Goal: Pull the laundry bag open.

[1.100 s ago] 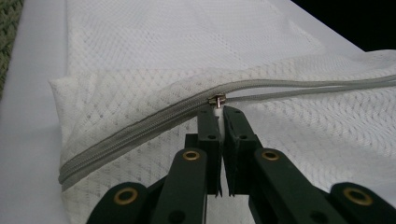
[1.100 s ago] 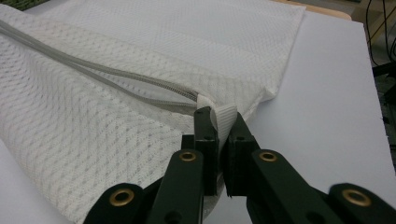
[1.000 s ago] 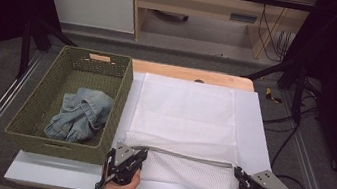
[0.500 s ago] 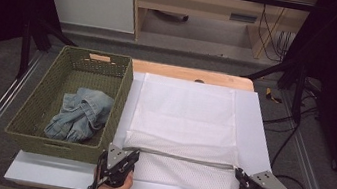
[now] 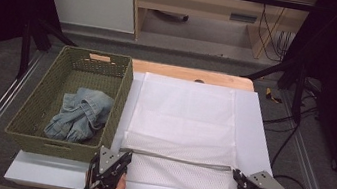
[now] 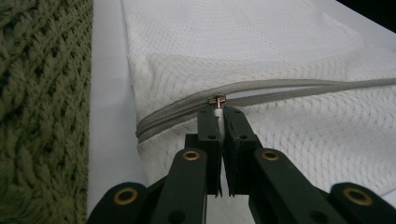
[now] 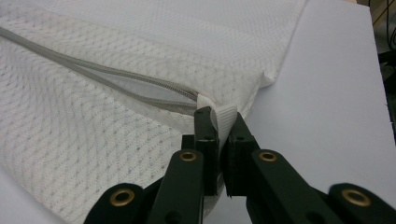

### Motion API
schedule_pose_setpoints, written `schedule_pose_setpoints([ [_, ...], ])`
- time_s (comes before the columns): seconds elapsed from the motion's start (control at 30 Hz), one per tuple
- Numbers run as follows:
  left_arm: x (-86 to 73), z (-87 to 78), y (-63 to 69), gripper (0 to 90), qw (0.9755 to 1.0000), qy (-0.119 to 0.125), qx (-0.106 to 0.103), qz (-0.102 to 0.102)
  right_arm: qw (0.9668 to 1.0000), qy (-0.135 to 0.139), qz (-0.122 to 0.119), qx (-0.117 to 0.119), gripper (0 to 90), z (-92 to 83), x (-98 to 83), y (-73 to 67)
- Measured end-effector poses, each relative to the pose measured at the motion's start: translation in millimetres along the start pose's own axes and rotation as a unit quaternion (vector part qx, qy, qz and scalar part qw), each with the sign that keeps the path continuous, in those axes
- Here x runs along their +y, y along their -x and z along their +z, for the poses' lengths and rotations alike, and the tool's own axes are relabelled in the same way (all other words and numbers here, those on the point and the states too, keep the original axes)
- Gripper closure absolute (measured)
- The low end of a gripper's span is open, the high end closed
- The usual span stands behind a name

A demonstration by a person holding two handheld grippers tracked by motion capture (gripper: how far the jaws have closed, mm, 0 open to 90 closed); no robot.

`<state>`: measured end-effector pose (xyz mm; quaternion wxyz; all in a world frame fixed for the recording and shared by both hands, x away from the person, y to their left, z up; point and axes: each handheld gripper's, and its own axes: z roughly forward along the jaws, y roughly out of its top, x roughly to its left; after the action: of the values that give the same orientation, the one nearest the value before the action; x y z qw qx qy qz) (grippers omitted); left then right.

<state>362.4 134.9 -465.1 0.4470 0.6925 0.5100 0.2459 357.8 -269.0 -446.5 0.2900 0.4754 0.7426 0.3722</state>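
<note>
A white mesh laundry bag (image 5: 182, 122) lies flat on a white board (image 5: 257, 133). A grey zipper (image 5: 177, 159) runs across the bag's near end. My left gripper (image 5: 123, 154) is at the bag's near left corner. In the left gripper view the left gripper (image 6: 220, 112) is shut on the small brass zipper pull (image 6: 217, 99). The zipper gapes to the right of the slider and is closed to its left. My right gripper (image 5: 236, 175) holds the near right corner. There the right gripper (image 7: 219, 116) is shut on a white fabric tab (image 7: 225, 116) at the zipper's end.
A green woven basket (image 5: 75, 59) stands left of the board, with folded blue jeans (image 5: 80, 114) inside. The board rests on a wooden table (image 5: 190, 73). Metal rails run along both sides, and cables lie on the floor at the right.
My left gripper has slid left along the bag's near end, taking the zipper pull with it. The right gripper has stayed put.
</note>
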Motion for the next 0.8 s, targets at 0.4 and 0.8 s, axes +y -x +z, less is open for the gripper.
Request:
schedule_pose_setpoints([
  [0.4, -5.4, -6.8, -4.8, 86.4, 0.9999, 0.005, 0.015, 0.002, 1.0, -0.002, -0.008, 0.001, 86.4, 1.3, 0.5, -0.3],
  [0.8, -15.0, -5.9, -7.5, 86.5, 0.9994, -0.005, 0.034, 0.004, 0.9998, -0.014, -0.014, 0.0, 86.5, 3.9, 0.1, -0.5],
])
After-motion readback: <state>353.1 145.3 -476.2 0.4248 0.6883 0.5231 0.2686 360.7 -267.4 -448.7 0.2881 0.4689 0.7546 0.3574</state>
